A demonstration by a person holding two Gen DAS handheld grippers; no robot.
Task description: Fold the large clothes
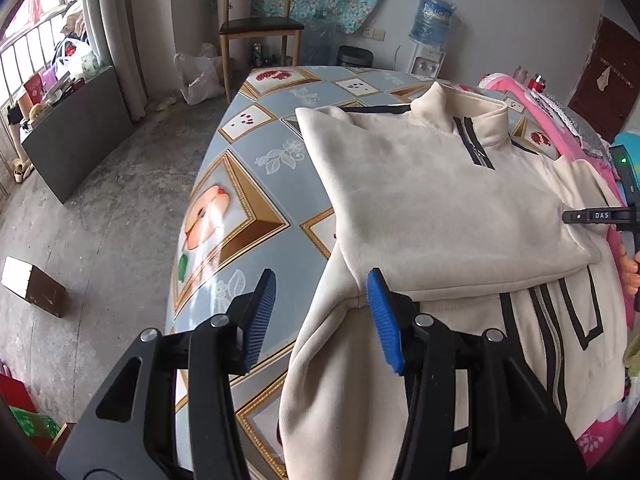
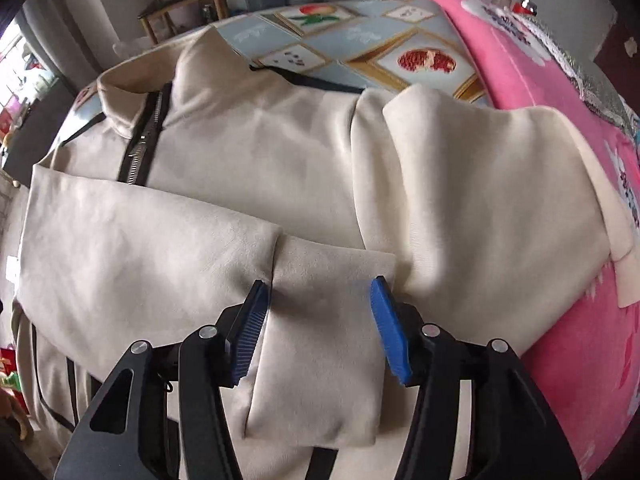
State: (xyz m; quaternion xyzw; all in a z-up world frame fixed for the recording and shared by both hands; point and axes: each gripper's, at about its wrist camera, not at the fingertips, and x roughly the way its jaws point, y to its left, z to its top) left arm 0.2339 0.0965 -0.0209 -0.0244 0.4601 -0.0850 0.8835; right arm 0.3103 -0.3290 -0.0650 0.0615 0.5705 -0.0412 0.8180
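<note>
A cream zip-up jacket (image 1: 432,200) with black trim lies on the table, collar at the far side, one sleeve folded across its front. My left gripper (image 1: 322,316) is open at the jacket's near left edge, its right finger over the cloth and its left finger over the tablecloth. In the right wrist view the jacket (image 2: 248,168) fills the frame. My right gripper (image 2: 318,328) is open, its jaws either side of the folded sleeve's cuff end (image 2: 320,336). The right gripper also shows at the left wrist view's right edge (image 1: 600,216).
The table has a glossy blue tablecloth (image 1: 248,184) with fruit pictures. A pink blanket (image 2: 560,128) lies along the jacket's right side. A wooden chair (image 1: 256,24), a water dispenser (image 1: 430,28) and a bin stand beyond the table. A box (image 1: 32,284) lies on the concrete floor at left.
</note>
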